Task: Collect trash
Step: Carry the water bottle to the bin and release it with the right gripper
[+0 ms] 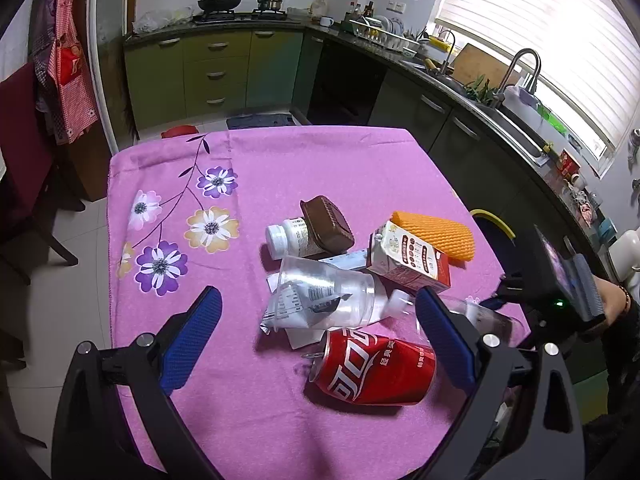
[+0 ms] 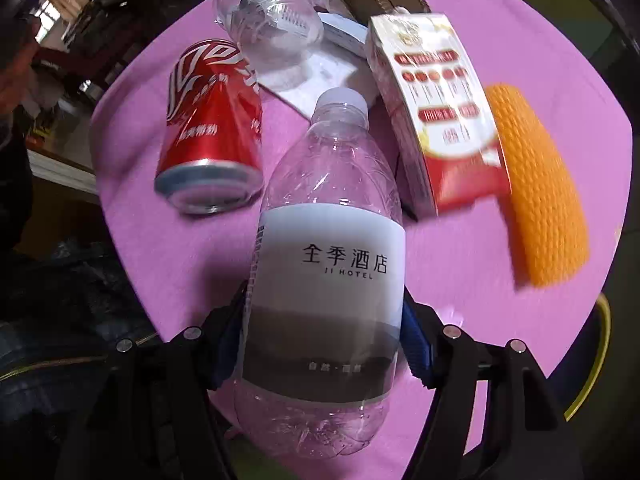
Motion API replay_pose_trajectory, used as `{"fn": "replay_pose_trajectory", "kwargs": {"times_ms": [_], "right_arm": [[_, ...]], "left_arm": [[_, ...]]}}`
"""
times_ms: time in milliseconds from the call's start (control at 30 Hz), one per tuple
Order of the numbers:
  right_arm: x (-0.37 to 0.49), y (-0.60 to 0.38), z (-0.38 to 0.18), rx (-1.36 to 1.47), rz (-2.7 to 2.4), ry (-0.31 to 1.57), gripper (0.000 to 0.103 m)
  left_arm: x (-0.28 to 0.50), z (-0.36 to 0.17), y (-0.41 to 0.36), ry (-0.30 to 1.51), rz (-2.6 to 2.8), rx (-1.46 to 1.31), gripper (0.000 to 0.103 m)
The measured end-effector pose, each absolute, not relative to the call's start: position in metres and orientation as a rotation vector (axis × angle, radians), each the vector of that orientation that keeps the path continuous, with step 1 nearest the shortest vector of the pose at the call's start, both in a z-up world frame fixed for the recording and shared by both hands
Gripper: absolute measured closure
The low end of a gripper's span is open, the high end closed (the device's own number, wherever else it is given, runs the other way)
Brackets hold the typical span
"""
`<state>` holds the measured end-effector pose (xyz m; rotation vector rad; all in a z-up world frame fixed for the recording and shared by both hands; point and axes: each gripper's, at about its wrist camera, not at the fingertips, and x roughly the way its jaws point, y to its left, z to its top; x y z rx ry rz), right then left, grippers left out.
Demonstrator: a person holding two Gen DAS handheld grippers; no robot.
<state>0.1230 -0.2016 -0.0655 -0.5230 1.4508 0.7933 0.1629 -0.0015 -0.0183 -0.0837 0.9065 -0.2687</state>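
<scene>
Trash lies on a pink flowered tablecloth (image 1: 240,420): a red cola can (image 1: 372,368) (image 2: 212,120) on its side, a clear plastic cup (image 1: 324,296) (image 2: 268,20) stuffed with paper, a white pill bottle (image 1: 290,236), a brown case (image 1: 326,222), a red-and-white carton (image 1: 408,258) (image 2: 436,112) and an orange foam net (image 1: 436,234) (image 2: 540,184). My left gripper (image 1: 318,308) is open above the cup and can. My right gripper (image 2: 324,320) is shut on an empty clear water bottle (image 2: 324,272) with a white hotel label, held just above the cloth; it shows at the left wrist view's right edge (image 1: 492,316).
A yellow-rimmed bin (image 1: 492,220) (image 2: 600,344) stands off the table's right edge. Kitchen counters with a sink (image 1: 472,84) and stove (image 1: 240,14) run along the far walls. A dark red chair (image 1: 24,152) stands at the left.
</scene>
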Motion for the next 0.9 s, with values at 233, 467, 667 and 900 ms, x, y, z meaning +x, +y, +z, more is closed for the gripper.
{"fn": "replay_pose_trajectory", "kwargs": {"times_ms": [233, 467, 667, 900], "right_arm": [[0.116, -0.226, -0.047, -0.367, 0.798, 1.48, 0.037], [0.111, -0.234, -0.033, -0.376, 0.781, 1.449, 0.037], [0.111, -0.242, -0.012, -0.373, 0.755, 1.406, 0.037], [0.132, -0.316, 0.038, -0.262, 0.539, 1.311, 0.037]], "left_arm": [[0.164, -0.015, -0.007, 0.902, -0.272, -0.076, 0.01], [0.163, -0.011, -0.016, 0.897, -0.282, -0.062, 0.01], [0.161, -0.007, -0.02, 0.891, -0.288, -0.046, 0.01], [0.163, -0.004, -0.02, 0.88, -0.303, -0.045, 0.01]]}}
